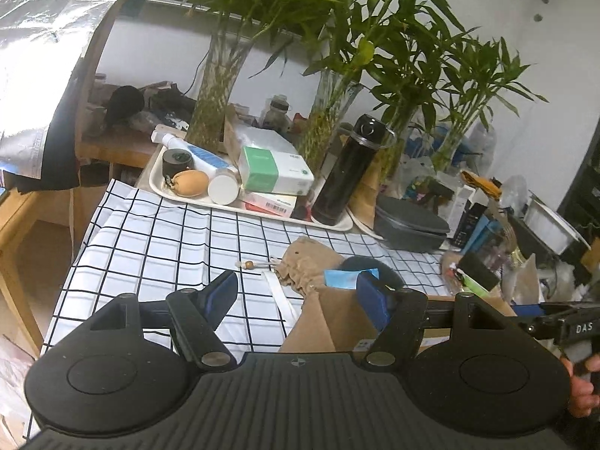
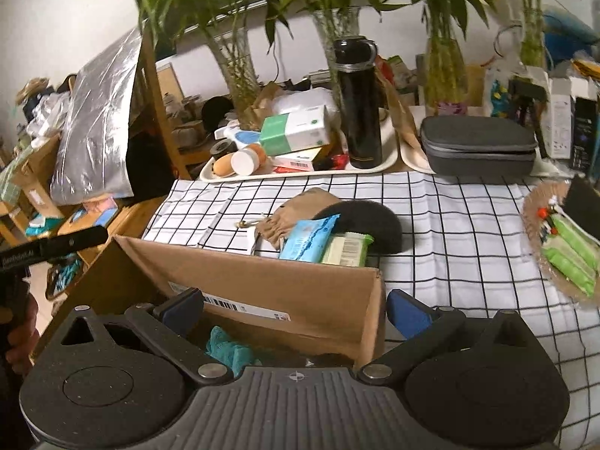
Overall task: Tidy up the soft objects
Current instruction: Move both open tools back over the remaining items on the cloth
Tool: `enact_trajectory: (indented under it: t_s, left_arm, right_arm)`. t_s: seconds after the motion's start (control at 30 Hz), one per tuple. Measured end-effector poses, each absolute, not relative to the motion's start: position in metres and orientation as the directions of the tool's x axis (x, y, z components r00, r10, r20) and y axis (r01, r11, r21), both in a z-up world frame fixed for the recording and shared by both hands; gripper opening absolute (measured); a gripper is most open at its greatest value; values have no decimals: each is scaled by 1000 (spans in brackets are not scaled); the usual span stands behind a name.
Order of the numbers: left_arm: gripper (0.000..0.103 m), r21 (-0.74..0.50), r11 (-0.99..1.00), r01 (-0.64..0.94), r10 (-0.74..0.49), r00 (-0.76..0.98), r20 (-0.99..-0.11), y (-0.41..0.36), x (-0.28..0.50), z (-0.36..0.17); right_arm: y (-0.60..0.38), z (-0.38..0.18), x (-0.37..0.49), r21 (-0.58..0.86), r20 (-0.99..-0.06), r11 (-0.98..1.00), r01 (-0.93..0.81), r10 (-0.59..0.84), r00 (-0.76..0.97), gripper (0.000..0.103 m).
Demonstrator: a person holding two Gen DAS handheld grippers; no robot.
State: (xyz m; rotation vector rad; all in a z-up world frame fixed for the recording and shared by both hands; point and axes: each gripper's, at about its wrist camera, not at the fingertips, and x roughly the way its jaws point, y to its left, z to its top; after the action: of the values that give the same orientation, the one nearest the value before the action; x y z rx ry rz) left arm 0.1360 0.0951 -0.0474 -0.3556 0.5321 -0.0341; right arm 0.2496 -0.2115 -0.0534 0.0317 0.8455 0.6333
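Observation:
A cardboard box [image 2: 262,285] stands open on the checked tablecloth [image 2: 450,217], with a teal cloth [image 2: 228,348] inside. Behind it lie a tan drawstring pouch [image 2: 303,206], a blue wipes pack [image 2: 307,238], a green wipes pack [image 2: 347,249] and a black round pad [image 2: 367,217]. My right gripper [image 2: 296,307] is open over the box's near right corner, empty. My left gripper [image 1: 296,292] is open above the cloth beside the box [image 1: 333,318], with the pouch [image 1: 307,262] just ahead. A burlap mat [image 2: 540,202] holds green packs [image 2: 570,255] at the right.
A white tray [image 2: 300,172] at the back holds a black flask [image 2: 356,105], a green-and-white box [image 2: 296,127] and jars. A grey zip case [image 2: 476,142] sits to its right. Vases of bamboo line the wall. The table drops off at the left edge.

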Motion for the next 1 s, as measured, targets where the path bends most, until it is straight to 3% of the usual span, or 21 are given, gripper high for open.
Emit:
enact_trajectory:
  t_s: [0.63, 1.0]
  left_arm:
    - [69, -343, 936, -84, -98, 871, -481, 101, 140, -46]
    - [69, -311, 948, -67, -101, 863, -495, 108, 176, -51]
  right_arm:
    - [-212, -49, 258, 263, -669, 789, -556, 564, 484, 103]
    - [-233, -49, 282, 255, -652, 844, -471, 510, 561, 103]
